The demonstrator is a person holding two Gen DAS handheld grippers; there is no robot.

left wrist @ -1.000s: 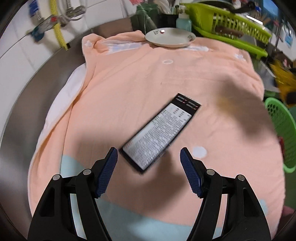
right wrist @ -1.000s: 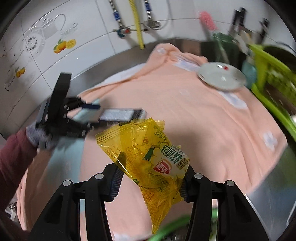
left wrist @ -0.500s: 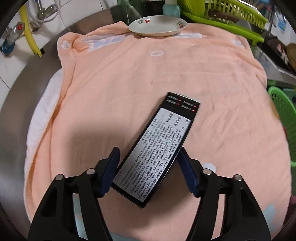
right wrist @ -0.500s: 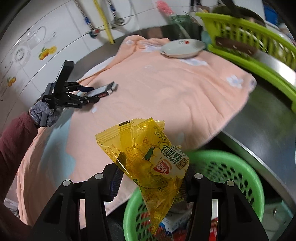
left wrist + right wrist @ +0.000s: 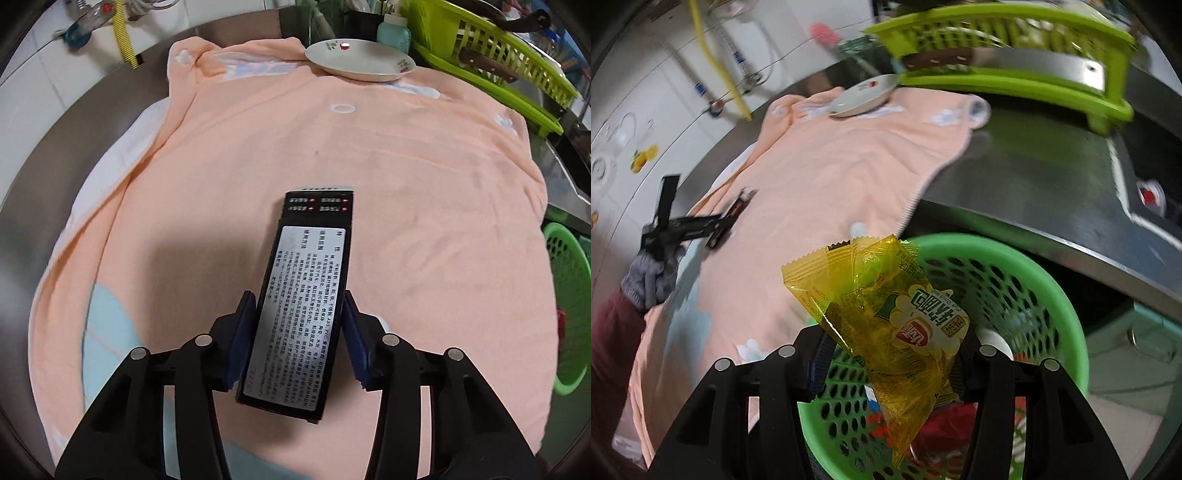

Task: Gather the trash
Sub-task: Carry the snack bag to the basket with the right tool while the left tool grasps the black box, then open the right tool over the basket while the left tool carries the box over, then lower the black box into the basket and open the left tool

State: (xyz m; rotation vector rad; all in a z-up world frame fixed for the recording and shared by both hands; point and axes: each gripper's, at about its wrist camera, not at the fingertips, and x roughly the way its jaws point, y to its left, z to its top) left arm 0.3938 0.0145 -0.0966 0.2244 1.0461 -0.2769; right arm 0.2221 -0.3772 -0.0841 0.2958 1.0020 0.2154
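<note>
A long black box with a silver printed label (image 5: 314,258) lies on the peach towel (image 5: 406,184). My left gripper (image 5: 299,332) straddles its near end, jaws closing, and both blue pads touch its long sides. From the right wrist view the same box (image 5: 733,216) sticks out of the left gripper (image 5: 713,225). My right gripper (image 5: 890,350) is shut on a crinkled yellow snack bag (image 5: 882,302), which hangs over the green mesh basket (image 5: 1015,280). The basket holds other trash.
A white plate (image 5: 360,59) sits at the towel's far edge, with a lime-green dish rack (image 5: 498,55) behind it. The basket (image 5: 569,280) stands below the steel counter's (image 5: 1034,184) edge. A grey-gloved hand (image 5: 652,277) with a dark red sleeve holds the left gripper.
The left jaws have narrowed around the black box until the pads meet its sides. The right gripper has carried the snack bag off the towel to above the green basket.
</note>
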